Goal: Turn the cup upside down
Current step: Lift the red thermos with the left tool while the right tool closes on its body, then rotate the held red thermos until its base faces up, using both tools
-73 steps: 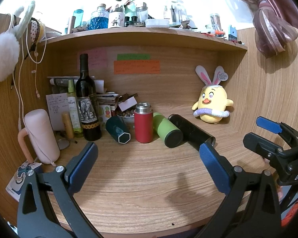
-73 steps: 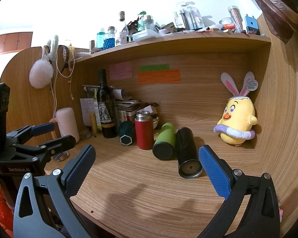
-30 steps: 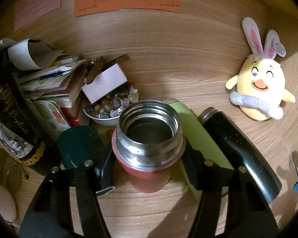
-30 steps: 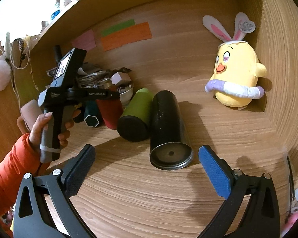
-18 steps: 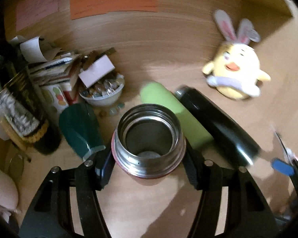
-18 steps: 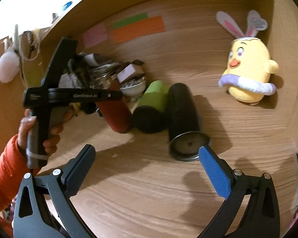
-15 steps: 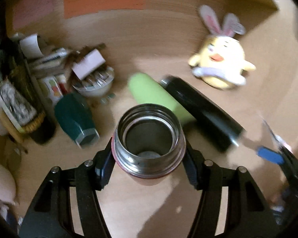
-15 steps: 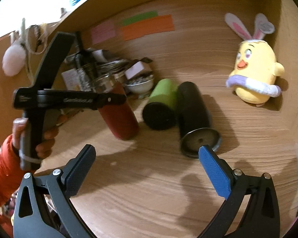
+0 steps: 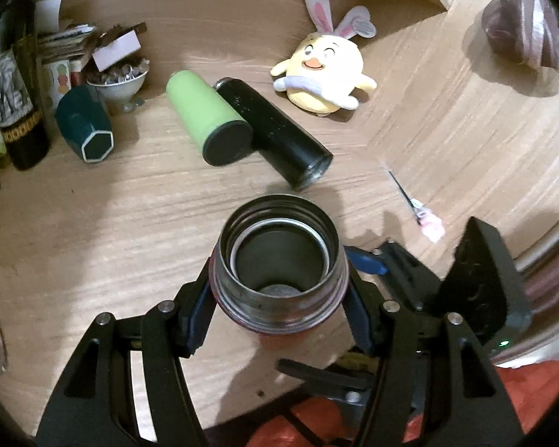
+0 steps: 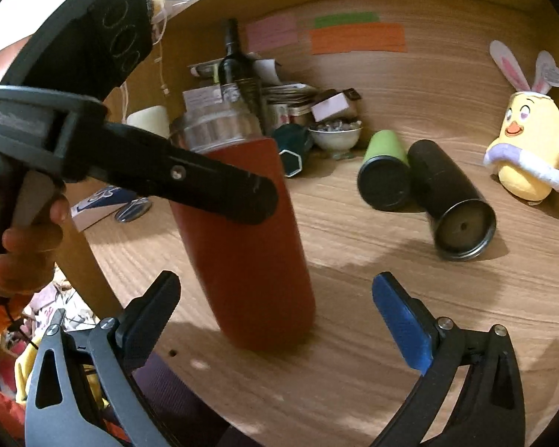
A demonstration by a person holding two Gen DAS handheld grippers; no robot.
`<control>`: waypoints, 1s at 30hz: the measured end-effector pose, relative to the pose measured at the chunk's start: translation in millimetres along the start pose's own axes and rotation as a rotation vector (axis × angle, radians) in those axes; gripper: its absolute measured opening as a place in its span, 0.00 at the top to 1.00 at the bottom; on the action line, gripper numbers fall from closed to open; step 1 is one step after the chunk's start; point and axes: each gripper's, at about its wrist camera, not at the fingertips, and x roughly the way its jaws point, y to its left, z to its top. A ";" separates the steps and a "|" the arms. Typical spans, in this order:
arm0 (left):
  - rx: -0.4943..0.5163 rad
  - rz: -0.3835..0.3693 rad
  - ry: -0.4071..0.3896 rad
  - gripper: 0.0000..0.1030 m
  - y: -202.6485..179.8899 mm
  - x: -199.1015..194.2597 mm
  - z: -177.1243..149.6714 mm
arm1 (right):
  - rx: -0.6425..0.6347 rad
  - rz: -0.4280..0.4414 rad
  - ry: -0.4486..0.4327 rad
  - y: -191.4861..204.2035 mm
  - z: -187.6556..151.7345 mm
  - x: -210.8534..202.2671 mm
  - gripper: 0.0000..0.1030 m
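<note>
The cup is a red flask with a steel open mouth [image 9: 279, 257]. My left gripper [image 9: 277, 298] is shut on it just below the rim and holds it upright, mouth up, above the front of the desk. In the right wrist view the red flask [image 10: 246, 238] fills the left centre, gripped by the left gripper's black fingers [image 10: 212, 186], its base close over the wood. My right gripper [image 10: 275, 316] is open and empty, its jaws spread either side of the flask's base, not touching it.
A green flask [image 9: 208, 119] and a black flask [image 9: 275, 134] lie on their sides mid-desk. A dark teal cup [image 9: 85, 126] lies at left by a bowl of pebbles [image 9: 117, 78] and a wine bottle [image 10: 238, 70]. A yellow plush chick [image 9: 324, 74] sits at the back right.
My left gripper closed on the red flask, lifted it from the row at the back and carried it forward toward the desk's front edge. My right gripper has come close under it.
</note>
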 end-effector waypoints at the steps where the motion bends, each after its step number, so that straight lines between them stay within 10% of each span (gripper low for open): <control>1: -0.001 -0.002 0.001 0.41 -1.7 -0.9 -1.4 | 0.000 0.007 -0.004 1.2 -0.8 -0.1 0.07; 7: -0.016 -0.037 -0.010 0.41 -0.3 -5.2 -5.8 | -0.003 0.060 0.024 4.3 1.8 11.9 0.36; 19: -0.022 0.093 -0.097 0.29 17.4 0.3 -5.3 | 0.001 0.067 0.015 5.9 4.5 11.5 0.43; 30: -0.078 0.052 -0.105 0.24 33.1 10.3 -8.5 | 0.027 0.066 0.027 3.0 6.9 16.0 0.43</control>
